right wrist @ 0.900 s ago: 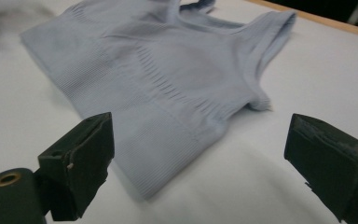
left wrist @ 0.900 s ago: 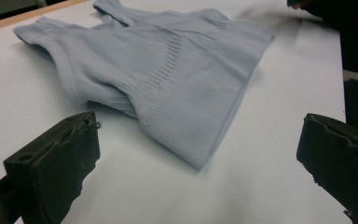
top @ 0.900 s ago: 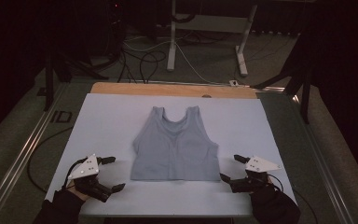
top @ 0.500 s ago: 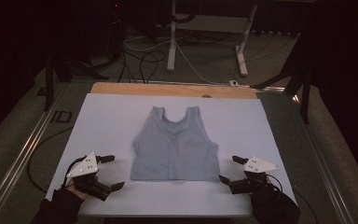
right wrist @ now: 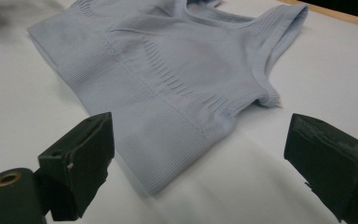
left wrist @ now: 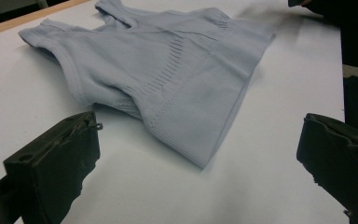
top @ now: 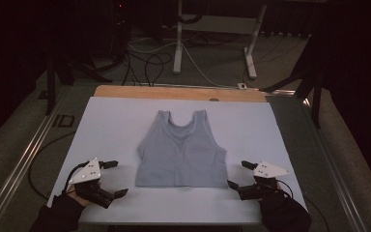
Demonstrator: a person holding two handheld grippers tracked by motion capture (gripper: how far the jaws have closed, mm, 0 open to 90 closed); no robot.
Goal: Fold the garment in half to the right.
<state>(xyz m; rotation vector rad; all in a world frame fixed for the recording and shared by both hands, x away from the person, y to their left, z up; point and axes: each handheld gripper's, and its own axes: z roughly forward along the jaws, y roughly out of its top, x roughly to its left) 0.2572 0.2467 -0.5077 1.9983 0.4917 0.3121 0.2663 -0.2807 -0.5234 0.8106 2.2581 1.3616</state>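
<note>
Reaching in from the bottom edge of the high view, two dark sleeves are cut off by the frame, so little of the person shows beyond the hands. The left gripper (top: 110, 178) sits near the front left of the white table (top: 111, 125), jaws spread wide with nothing between them; the right gripper (top: 238, 174) sits near the front right, jaws likewise spread and empty. Each carries one grey three-cornered plate on top.

Between them lies one pale blue tank top (top: 181, 151), flat on the table, hem toward the person and two shoulder straps pointing away. In the left gripper view the tank top (left wrist: 168, 70) has its near hem corner just ahead of the jaws, apart from them. In the right gripper view the other hem corner (right wrist: 158, 182) lies between the jaws' lines, close to the left one; whether it touches is hard to tell.

Bare white surface surrounds the garment on all sides. Farther off runs a wooden strip (top: 178, 93) along the table's back edge, then cables (top: 149, 63) and two stand legs on a dim floor where detail is lost.
</note>
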